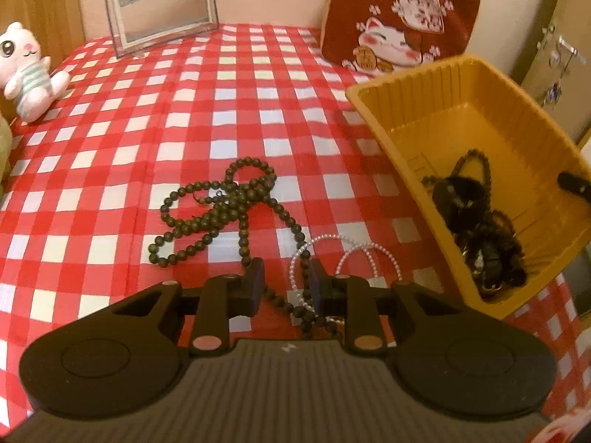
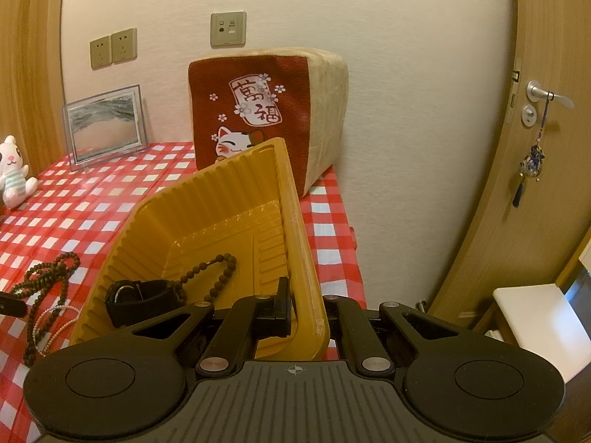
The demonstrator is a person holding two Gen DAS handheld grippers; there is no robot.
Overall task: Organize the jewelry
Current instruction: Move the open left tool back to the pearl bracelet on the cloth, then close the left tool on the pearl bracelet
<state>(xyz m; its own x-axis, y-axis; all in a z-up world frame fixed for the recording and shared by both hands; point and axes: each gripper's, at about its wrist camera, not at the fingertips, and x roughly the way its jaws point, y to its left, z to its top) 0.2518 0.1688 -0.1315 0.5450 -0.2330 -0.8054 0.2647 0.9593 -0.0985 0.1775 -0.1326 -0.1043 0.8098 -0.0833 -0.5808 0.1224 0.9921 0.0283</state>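
A long dark bead necklace point(image 1: 221, 203) lies tangled on the red checked tablecloth point(image 1: 110, 155), with a clear pearl bracelet point(image 1: 369, 245) beside it. My left gripper point(image 1: 286, 282) hovers low over them, open; a dark bead strand and a pearl loop run between its jaws without being pinched. My right gripper point(image 2: 306, 310) is shut on the side wall of a yellow tray point(image 2: 207, 214), which is tilted up off the table at the right. Inside the tray lie a black watch point(image 2: 136, 295) and dark bead bracelets point(image 2: 218, 273). The necklace point(image 2: 48, 277) also shows left of the tray.
A white plush cat point(image 1: 26, 70) sits at the far left and a sand picture frame point(image 1: 162, 3) at the back. A red lucky-cat cushion point(image 1: 399, 18) leans on the wall behind the tray. To the right are a door point(image 2: 546, 96) and a white stool point(image 2: 535, 317).
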